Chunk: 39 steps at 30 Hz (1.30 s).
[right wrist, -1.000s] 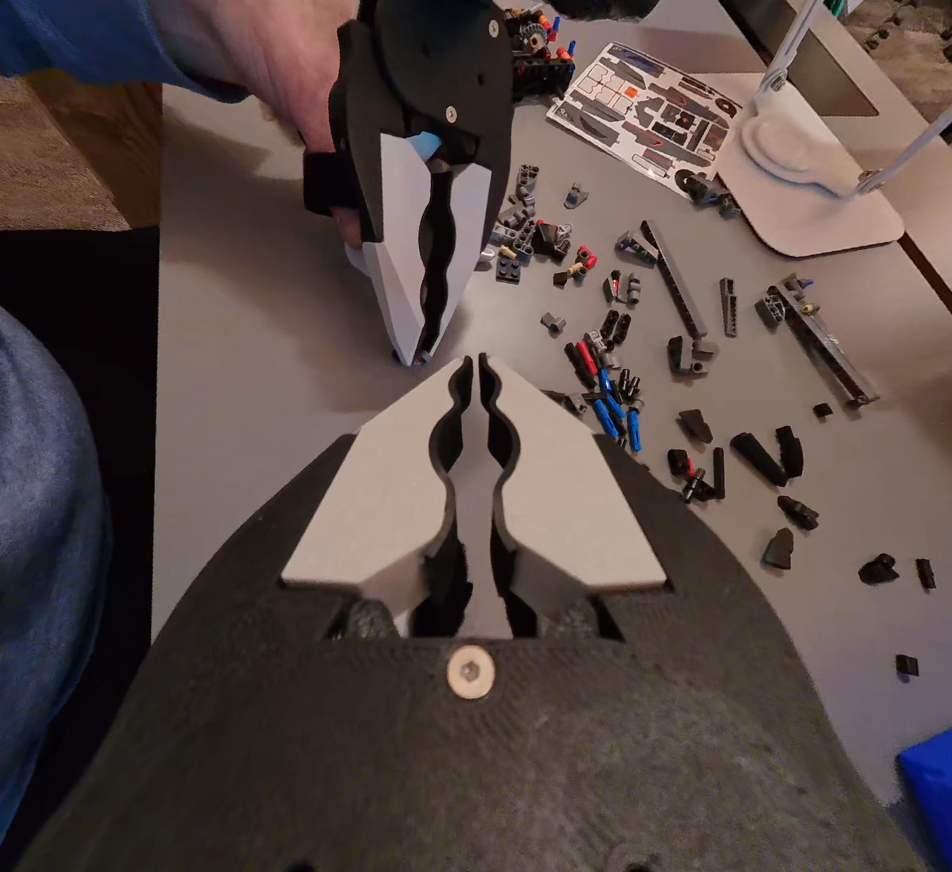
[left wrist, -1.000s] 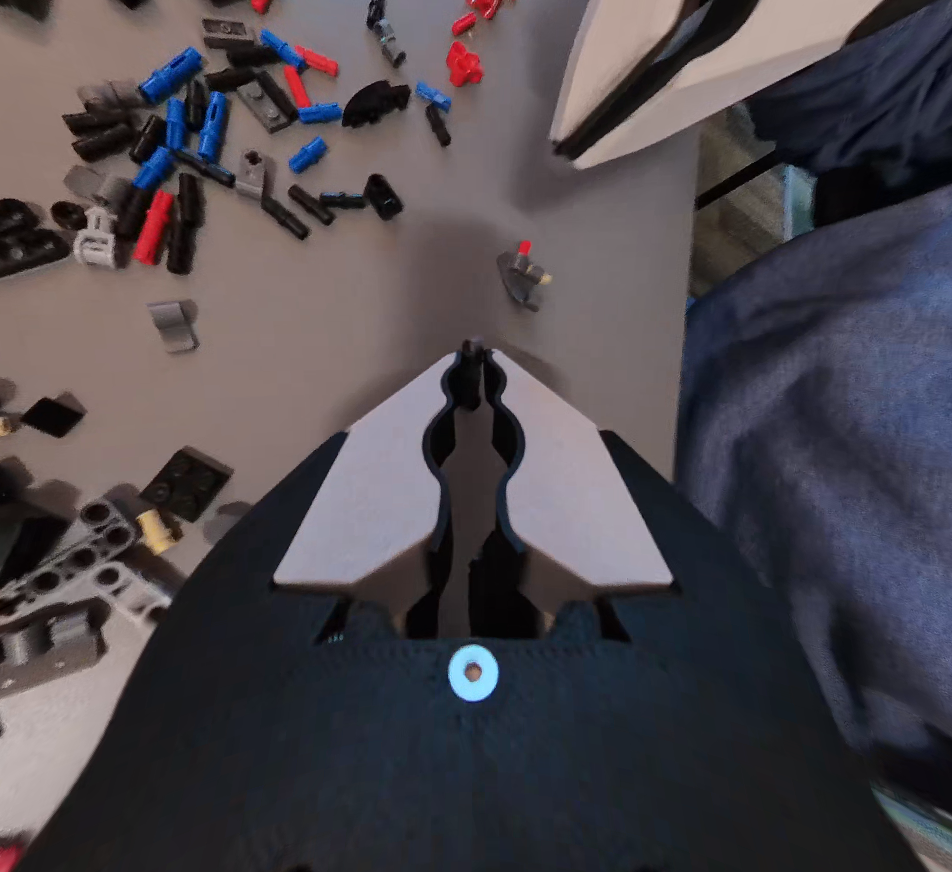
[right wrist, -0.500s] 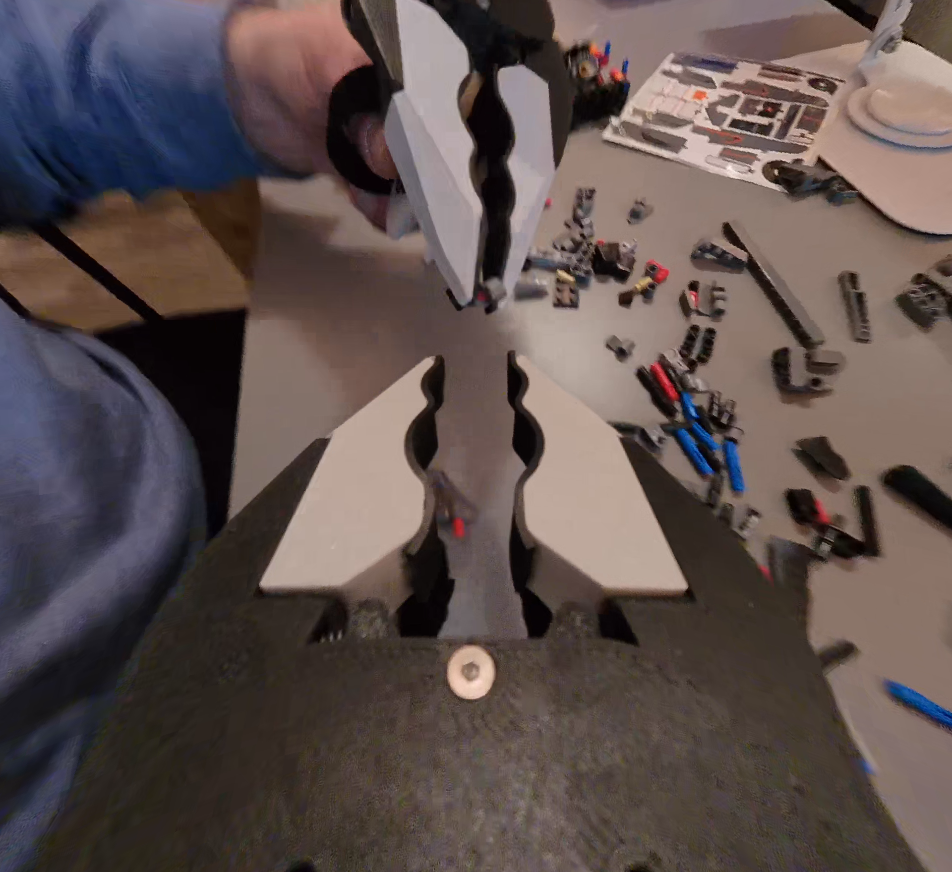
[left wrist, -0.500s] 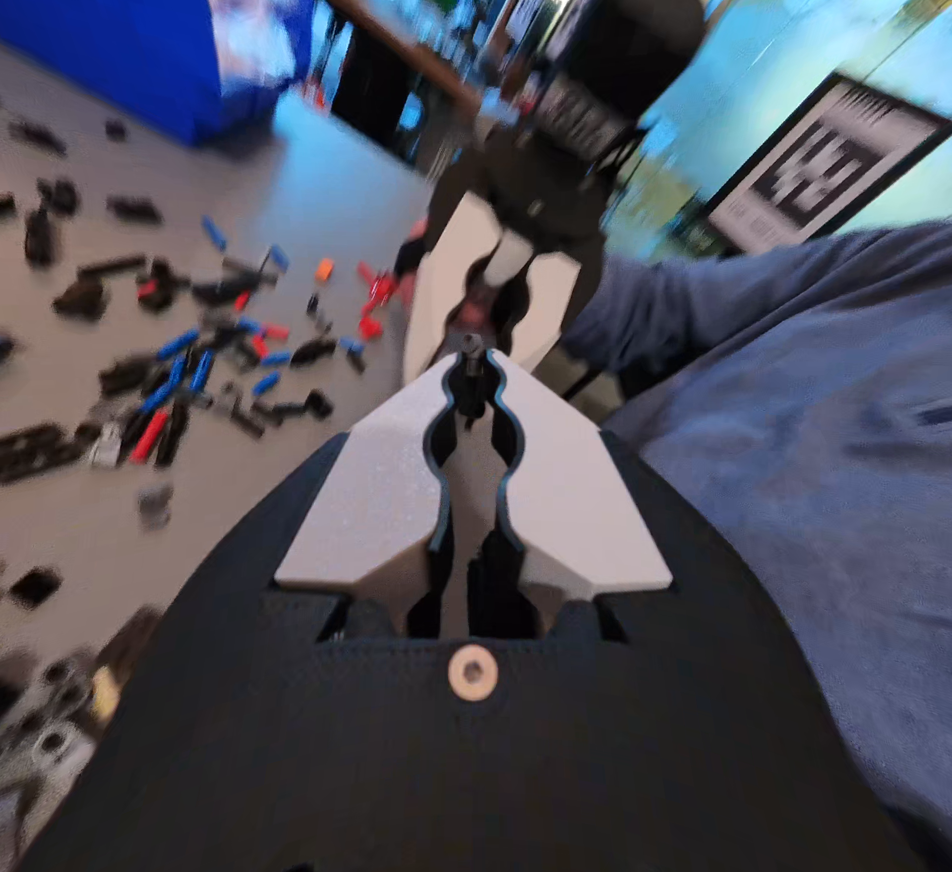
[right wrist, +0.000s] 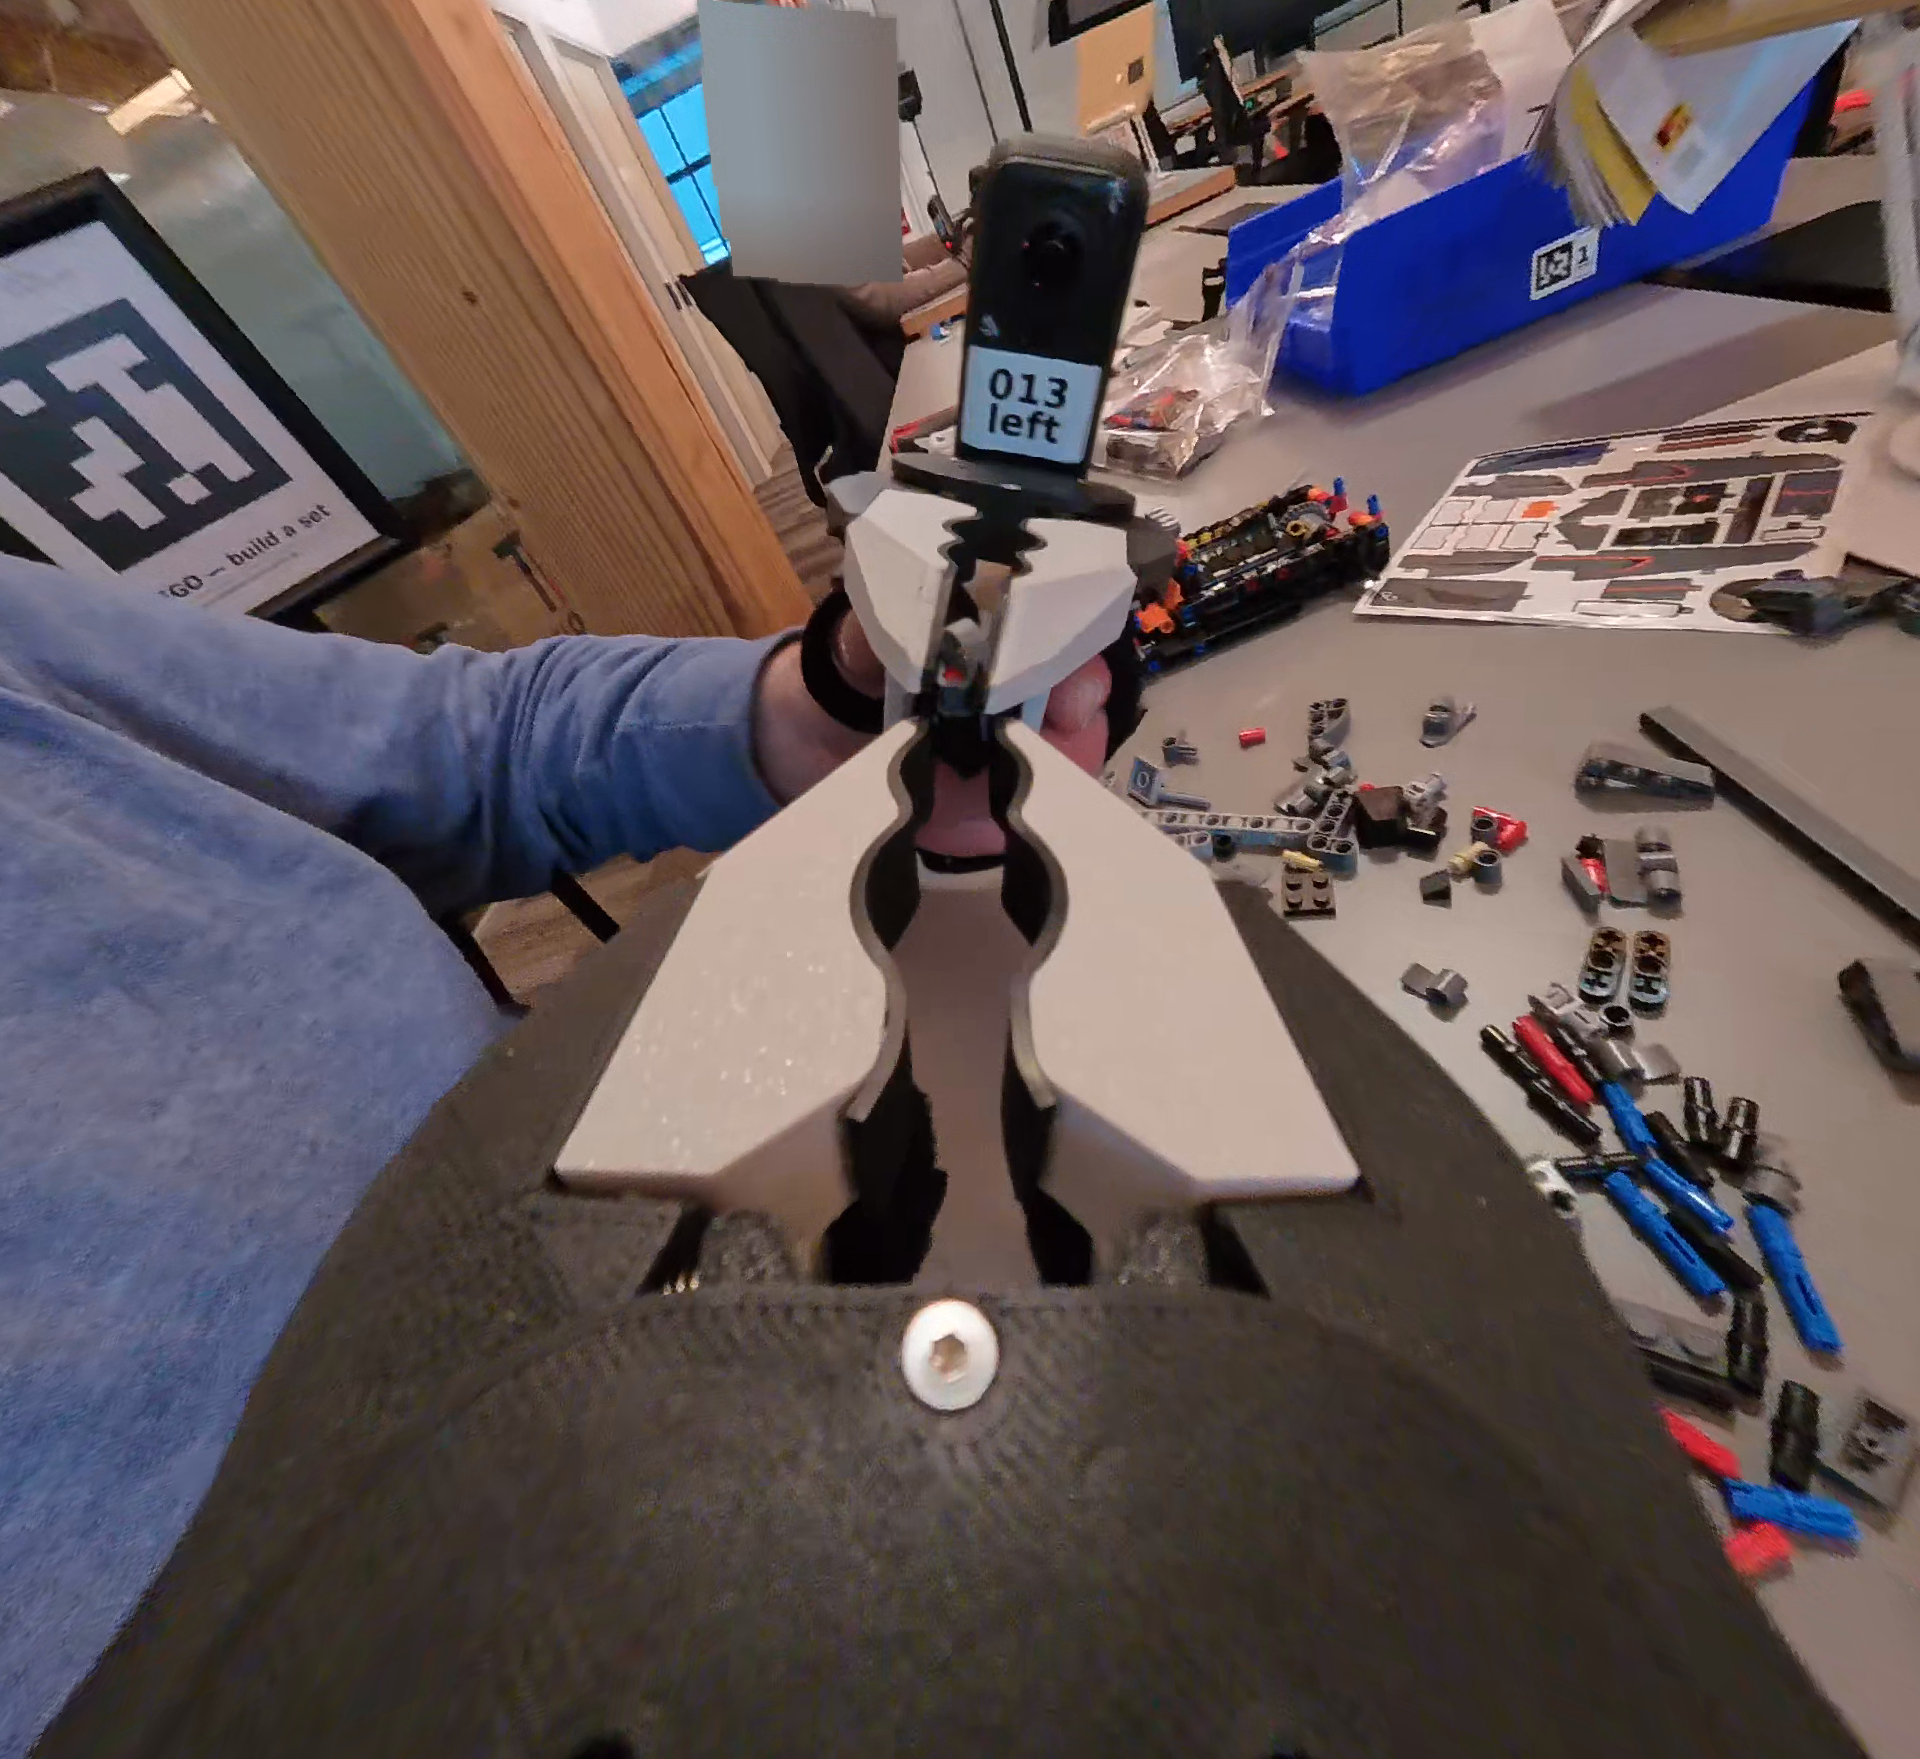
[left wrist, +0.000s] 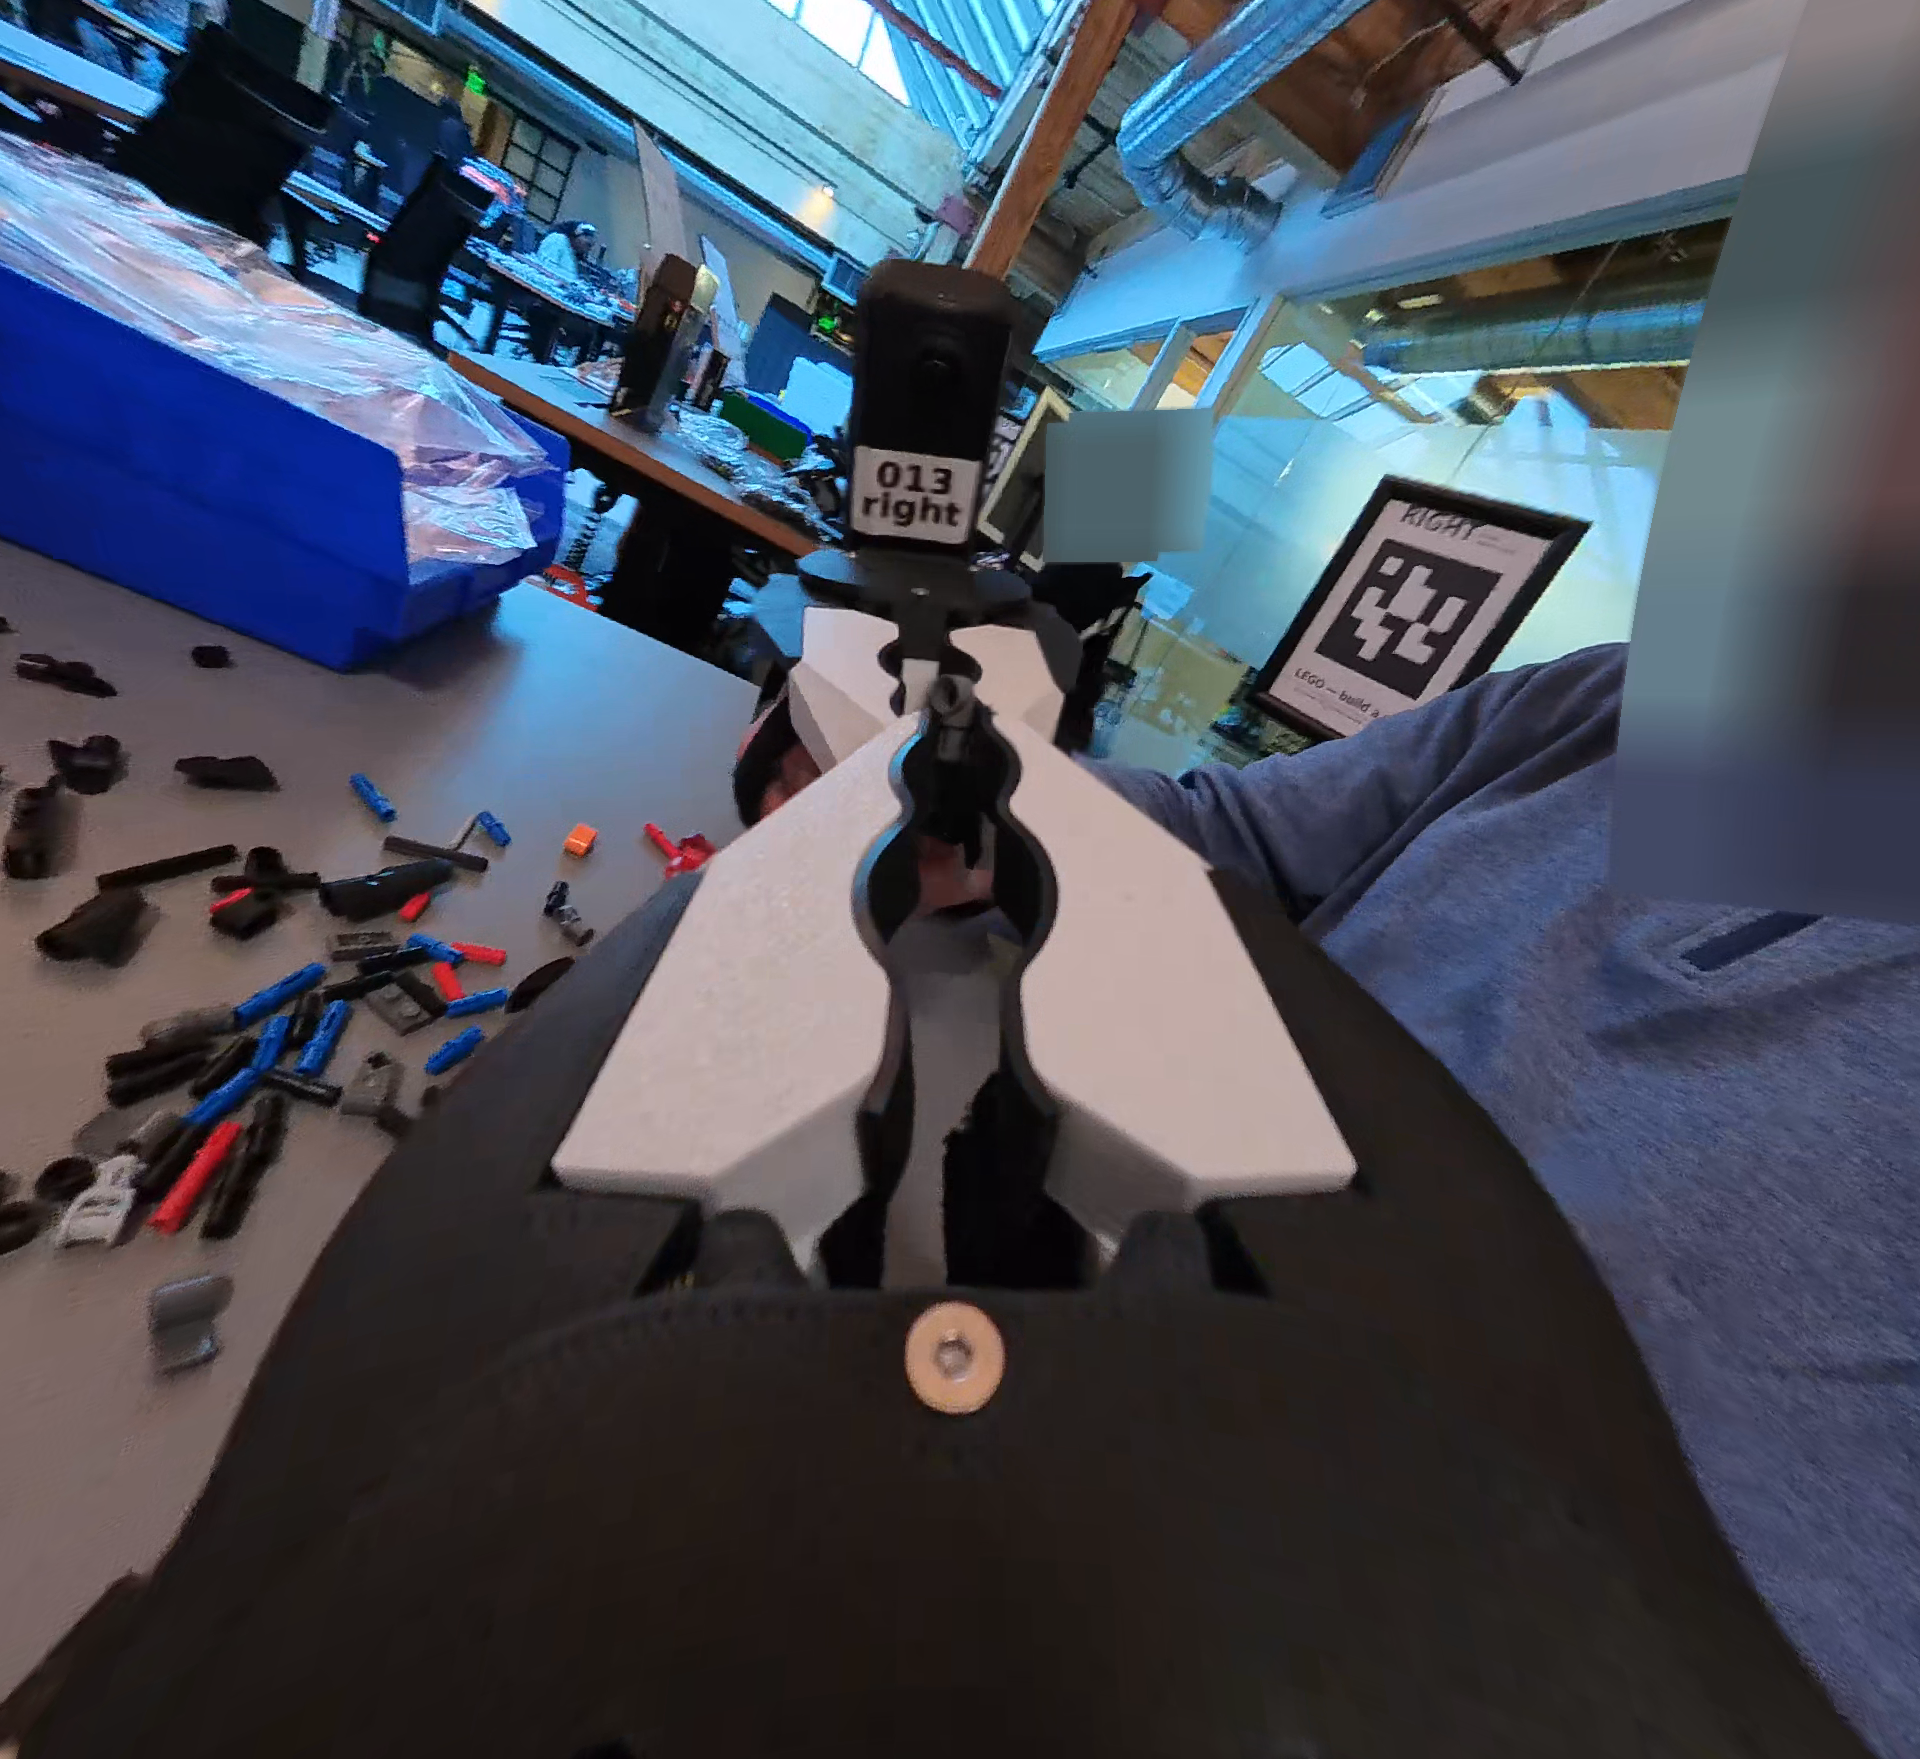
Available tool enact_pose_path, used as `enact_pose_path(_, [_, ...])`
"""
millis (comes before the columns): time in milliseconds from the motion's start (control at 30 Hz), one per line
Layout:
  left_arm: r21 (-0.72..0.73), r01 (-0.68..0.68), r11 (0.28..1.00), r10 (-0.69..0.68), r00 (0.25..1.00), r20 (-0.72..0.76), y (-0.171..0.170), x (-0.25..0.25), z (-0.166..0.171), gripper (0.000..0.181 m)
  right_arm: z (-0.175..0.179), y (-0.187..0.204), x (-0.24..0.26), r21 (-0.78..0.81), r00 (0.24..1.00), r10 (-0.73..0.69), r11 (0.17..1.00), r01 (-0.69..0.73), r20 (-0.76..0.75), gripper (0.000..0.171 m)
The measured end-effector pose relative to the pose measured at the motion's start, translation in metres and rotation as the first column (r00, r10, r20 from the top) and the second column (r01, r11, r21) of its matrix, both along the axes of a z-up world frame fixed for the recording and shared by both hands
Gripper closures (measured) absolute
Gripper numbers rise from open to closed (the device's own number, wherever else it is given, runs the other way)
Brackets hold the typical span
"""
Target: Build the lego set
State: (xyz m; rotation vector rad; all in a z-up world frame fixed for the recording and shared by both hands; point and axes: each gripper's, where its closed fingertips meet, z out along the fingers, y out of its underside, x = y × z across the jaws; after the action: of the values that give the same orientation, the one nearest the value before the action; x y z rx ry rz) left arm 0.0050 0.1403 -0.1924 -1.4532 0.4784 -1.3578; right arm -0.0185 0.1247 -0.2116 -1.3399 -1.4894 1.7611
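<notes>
My left gripper (left wrist: 951, 722) shows matt, faintly grainy pale plastic fingers (left wrist: 748, 1003) on a black body with a fine layered, printed-looking texture, and a shiny metal screw (left wrist: 953, 1358) sits in it. My right gripper (right wrist: 951, 733) has the same speckled matt fingers (right wrist: 1153, 971) and rough black shell. The table (right wrist: 1538, 670) is smooth, matt grey. The loose lego pieces (right wrist: 1662, 1200) look like hard plastic, slightly glossy. The sticker sheet (right wrist: 1621, 525) is paper with a faint sheen. My sleeve (right wrist: 499, 753) is soft blue knit cloth. The post (right wrist: 436, 203) is ribbed bare wood. The blue bin (left wrist: 208, 483) is smooth plastic under crinkled clear film (left wrist: 343, 359).
</notes>
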Motion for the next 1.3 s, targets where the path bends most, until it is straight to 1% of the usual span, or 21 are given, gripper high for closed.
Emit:
enact_pose_path(67, [0.011, -0.058, 0.998, 0.059, 0.996, -0.069, 0.003, -0.005, -0.003, 0.173, -0.004, 0.002, 0.000, 0.028, 0.999, -0.014, 1.000, 0.013, 0.035, 0.165])
enact_pose_path(133, [0.065, -0.153, 0.986, 0.163, 0.965, -0.207, 0.006, -0.012, -0.007, 0.167, -0.008, 0.006, 0.000, 0.056, 0.996, -0.039, 0.998, 0.035, 0.078, 0.164])
enact_pose_path(200, [0.134, -0.213, 0.968, 0.247, 0.905, -0.347, 0.008, -0.020, -0.006, 0.165, -0.016, 0.011, -0.001, 0.129, 0.988, -0.079, 0.990, 0.062, 0.129, 0.165])
enact_pose_path(267, [0.238, -0.237, 0.942, 0.325, 0.817, -0.477, 0.006, -0.024, -0.002, 0.165, -0.022, 0.013, -0.001, 0.180, 0.979, -0.109, 0.981, 0.078, 0.172, 0.164])
enact_pose_path(300, [0.291, -0.218, 0.931, 0.349, 0.761, -0.546, 0.004, -0.023, -0.002, 0.165, -0.026, 0.012, -0.001, 0.198, 0.974, -0.109, 0.978, 0.069, 0.201, 0.164])
enact_pose_path(367, [0.403, -0.129, 0.906, 0.400, 0.572, -0.716, -0.001, -0.025, -0.014, 0.167, -0.037, 0.007, 0.000, 0.201, 0.955, -0.068, 0.980, 0.009, 0.287, 0.164])
enact_pose_path(400, [0.426, -0.064, 0.902, 0.400, 0.491, -0.774, -0.005, -0.024, -0.021, 0.167, -0.044, 0.003, 0.002, 0.191, 0.942, -0.034, 0.981, -0.032, 0.333, 0.164])
enact_pose_path(467, [0.420, 0.056, 0.906, 0.378, 0.345, -0.859, -0.014, -0.022, -0.039, 0.166, -0.058, -0.004, 0.007, 0.195, 0.903, 0.034, 0.972, -0.129, 0.428, 0.165])
enact_pose_path(500, [0.401, 0.095, 0.911, 0.356, 0.307, -0.882, -0.018, -0.020, -0.047, 0.164, -0.068, -0.009, 0.011, 0.192, 0.867, 0.076, 0.962, -0.193, 0.492, 0.164])
enact_pose_path(567, [0.332, 0.153, 0.931, 0.285, 0.265, -0.921, -0.028, -0.017, -0.065, 0.162, -0.085, -0.020, 0.020, 0.173, 0.783, 0.168, 0.927, -0.332, 0.599, 0.164])
enact_pose_path(667, [0.281, 0.220, 0.934, 0.236, 0.212, -0.948, -0.040, -0.013, -0.093, 0.160, -0.098, -0.024, 0.021, 0.190, 0.716, 0.205, 0.883, -0.430, 0.667, 0.164])
enact_pose_path(733, [0.295, 0.237, 0.926, 0.257, 0.179, -0.950, -0.043, -0.012, -0.103, 0.159, -0.104, -0.030, 0.023, 0.154, 0.663, 0.249, 0.859, -0.487, 0.706, 0.164])
enact_pose_path(867, [0.335, 0.262, 0.905, 0.309, 0.137, -0.941, -0.042, -0.011, -0.105, 0.162, -0.109, -0.037, 0.024, 0.134, 0.620, 0.284, 0.832, -0.539, 0.732, 0.165])
enact_pose_path(933, [0.331, 0.277, 0.902, 0.302, 0.142, -0.943, -0.044, -0.007, -0.105, 0.166, -0.109, -0.040, 0.027, 0.124, 0.602, 0.298, 0.819, -0.560, 0.741, 0.164])
enact_pose_path(1000, [0.315, 0.304, 0.899, 0.291, 0.123, -0.949, -0.046, -0.005, -0.108, 0.174, -0.109, -0.041, 0.027, 0.124, 0.596, 0.300, 0.815, -0.566, 0.745, 0.164])
enact_pose_path(1133, [0.310, 0.293, 0.904, 0.281, 0.137, -0.950, -0.047, -0.004, -0.112, 0.176, -0.112, -0.040, 0.030, 0.103, 0.583, 0.315, 0.813, -0.573, 0.749, 0.164])
enact_pose_path(1233, [0.295, 0.214, 0.931, 0.268, 0.146, -0.952, -0.043, -0.009, -0.117, 0.176, -0.111, -0.032, 0.025, 0.135, 0.618, 0.278, 0.833, -0.536, 0.736, 0.163])
enact_pose_path(1300, [0.247, 0.129, 0.961, 0.218, 0.200, -0.955, -0.042, -0.012, -0.125, 0.176, -0.108, -0.027, 0.023, 0.153, 0.651, 0.258, 0.850, -0.504, 0.714, 0.159])
